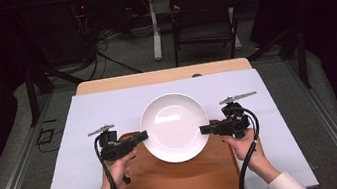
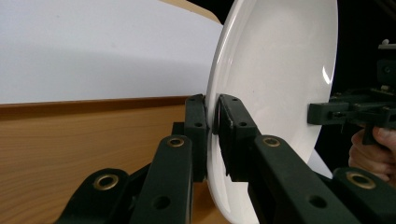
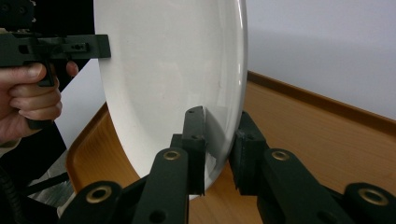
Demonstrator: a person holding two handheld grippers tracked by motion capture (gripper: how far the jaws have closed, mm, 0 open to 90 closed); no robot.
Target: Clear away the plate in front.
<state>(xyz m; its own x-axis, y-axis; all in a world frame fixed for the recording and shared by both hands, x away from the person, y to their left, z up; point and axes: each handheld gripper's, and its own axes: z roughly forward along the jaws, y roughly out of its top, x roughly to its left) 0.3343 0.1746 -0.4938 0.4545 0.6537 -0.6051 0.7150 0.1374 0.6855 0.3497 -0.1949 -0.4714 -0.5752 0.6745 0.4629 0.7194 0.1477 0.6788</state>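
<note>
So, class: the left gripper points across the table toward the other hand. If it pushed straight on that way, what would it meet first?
The left gripper already clamps the white plate at its rim, so it meets the plate at once. Beyond it, roughly in line, waits the right gripper on the opposite rim.

we see a glossy white plate [image 1: 175,126], smooth like glazed ceramic, with a bright highlight on its surface [image 2: 280,70]. the board [image 1: 179,179] under it looks like wood, with fine grain and a satin sheen. the white sheet [image 1: 83,112] over the table looks matt, like paper. the 2 grippers, left gripper [image 1: 138,138] and right gripper [image 1: 205,129], look like matt black plastic with brass-coloured metal rivets.
</note>
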